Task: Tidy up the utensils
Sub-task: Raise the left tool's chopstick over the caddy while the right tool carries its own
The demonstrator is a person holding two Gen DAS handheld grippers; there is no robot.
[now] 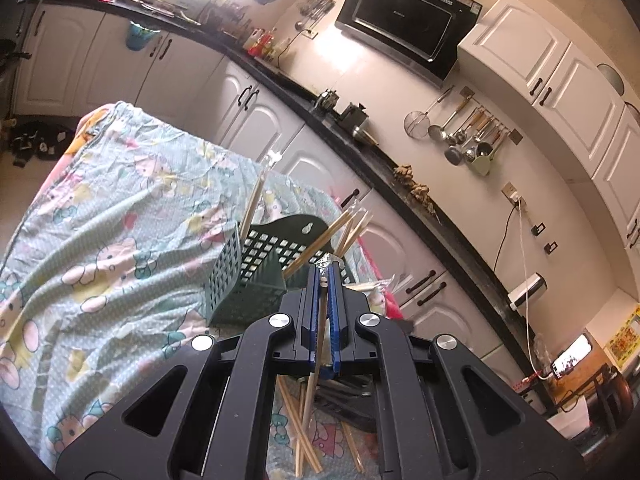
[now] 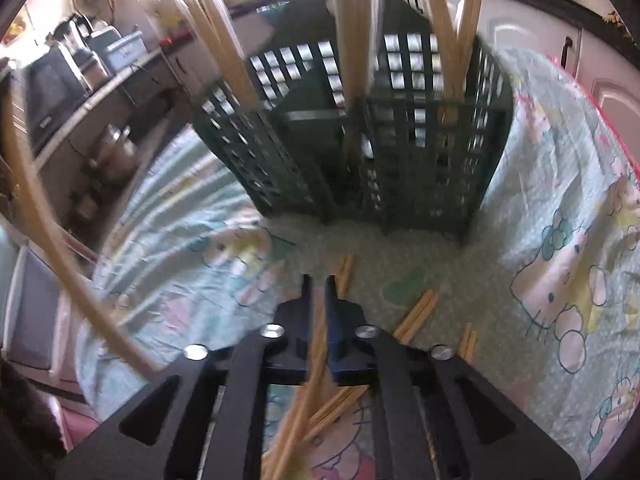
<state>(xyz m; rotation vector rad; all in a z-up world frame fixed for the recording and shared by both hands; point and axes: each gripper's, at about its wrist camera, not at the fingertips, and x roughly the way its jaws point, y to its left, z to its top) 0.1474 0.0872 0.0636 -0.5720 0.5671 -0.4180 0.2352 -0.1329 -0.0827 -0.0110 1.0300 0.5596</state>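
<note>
Loose chopsticks (image 1: pixel 304 436) lie criss-crossed on the cloth (image 1: pixel 100 240) directly beneath the left gripper (image 1: pixel 325 280), nearest the lens. Left gripper: jaws drawn close, clamped on a single chopstick (image 1: pixel 318 336) that runs lengthwise between the blue pads, with a scrap of foil-like wrapping at the fingertips. Just beyond the tips stands the green basket (image 1: pixel 240 280), perforated, upright on the cloth, with several chopsticks leaning out of it at angles. Behind the table a black counter (image 1: pixel 360 140) runs along white cabinets; ladles and a strainer hang on a wall rail (image 1: pixel 464 136), and a range hood (image 1: pixel 404 28) is mounted above.

Right gripper (image 2: pixel 319 280): jaws narrowly parted, a chopstick (image 2: pixel 308 380) passing between them; contact on both sides cannot be confirmed through the blur. More chopsticks (image 2: pixel 416 314) lie scattered on the cloth (image 2: pixel 560 240) around and under the fingers. Ahead, near but apart from the tips, the basket (image 2: pixel 420 168) stands with a divider inside; chopsticks rise from both compartments. One blurred chopstick (image 2: pixel 48 248) crosses the left edge of this view.
</note>
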